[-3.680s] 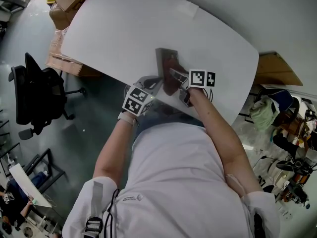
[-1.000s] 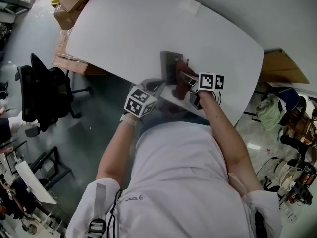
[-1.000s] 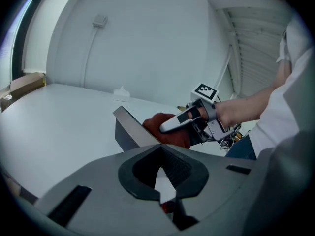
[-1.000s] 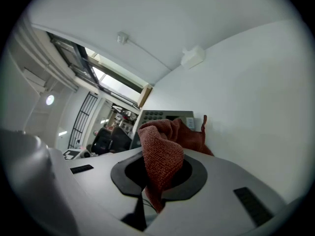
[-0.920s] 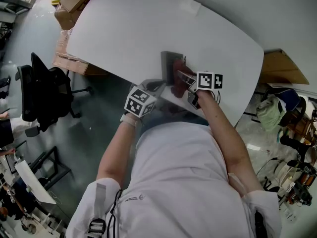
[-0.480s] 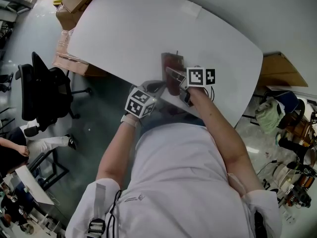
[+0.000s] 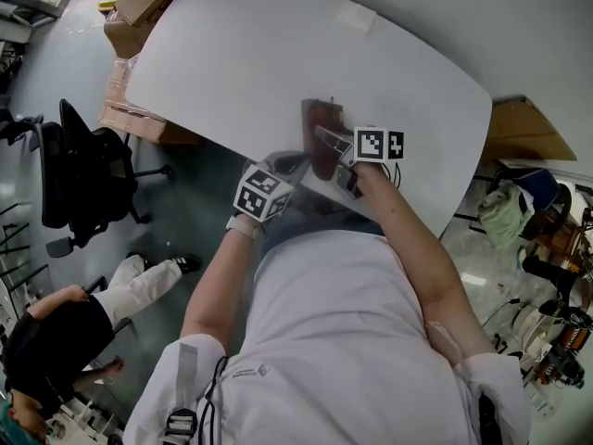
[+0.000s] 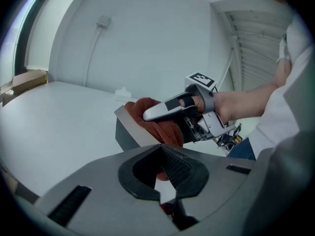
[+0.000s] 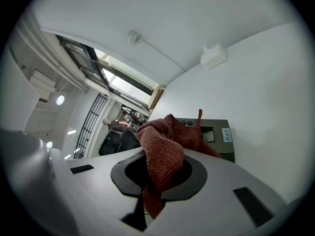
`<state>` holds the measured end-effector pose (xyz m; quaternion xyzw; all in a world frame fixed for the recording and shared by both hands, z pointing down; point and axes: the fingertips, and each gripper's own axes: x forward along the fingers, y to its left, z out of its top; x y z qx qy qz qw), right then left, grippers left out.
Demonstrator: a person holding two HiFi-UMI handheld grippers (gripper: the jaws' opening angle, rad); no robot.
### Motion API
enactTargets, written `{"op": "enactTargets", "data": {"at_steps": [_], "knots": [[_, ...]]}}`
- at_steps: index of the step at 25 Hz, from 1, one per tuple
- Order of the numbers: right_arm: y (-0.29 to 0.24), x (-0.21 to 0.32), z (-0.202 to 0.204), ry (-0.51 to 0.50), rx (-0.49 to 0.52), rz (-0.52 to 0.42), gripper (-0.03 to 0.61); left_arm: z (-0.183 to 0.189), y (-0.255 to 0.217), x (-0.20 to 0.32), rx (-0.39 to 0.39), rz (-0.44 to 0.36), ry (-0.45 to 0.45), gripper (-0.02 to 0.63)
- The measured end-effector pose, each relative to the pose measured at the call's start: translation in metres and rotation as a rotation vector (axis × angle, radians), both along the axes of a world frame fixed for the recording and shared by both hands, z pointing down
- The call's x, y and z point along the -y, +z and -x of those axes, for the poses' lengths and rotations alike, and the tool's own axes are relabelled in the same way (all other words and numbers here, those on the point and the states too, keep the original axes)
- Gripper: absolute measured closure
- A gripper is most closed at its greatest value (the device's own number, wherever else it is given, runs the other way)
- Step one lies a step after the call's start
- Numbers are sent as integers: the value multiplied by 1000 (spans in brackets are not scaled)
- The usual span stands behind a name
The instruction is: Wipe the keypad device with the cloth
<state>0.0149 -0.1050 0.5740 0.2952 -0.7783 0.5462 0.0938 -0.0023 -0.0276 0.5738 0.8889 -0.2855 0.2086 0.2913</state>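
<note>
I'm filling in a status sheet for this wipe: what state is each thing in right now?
Cloth: bunched, draped over the device's top.
Keypad device: resting on the table, partly covered by the cloth.
Right gripper: jaws shut on the cloth.
Left gripper: jaws slightly apart, nothing between them, short of the device.

Bright even light, fisheye-warped edges

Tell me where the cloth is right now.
In the right gripper view, the cloth is clamped in the right hand-held gripper, resting on the keypad device.
</note>
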Motion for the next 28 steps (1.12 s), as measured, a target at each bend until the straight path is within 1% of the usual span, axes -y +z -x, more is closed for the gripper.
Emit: {"op": "enactTargets", "data": {"at_steps": [10, 28], "knots": [[16, 3, -18, 65, 35, 44, 525, 0, 5, -1, 2, 12, 1, 603], [38, 4, -32, 130, 37, 80, 525, 6, 3, 0, -10, 12, -8, 603]]}}
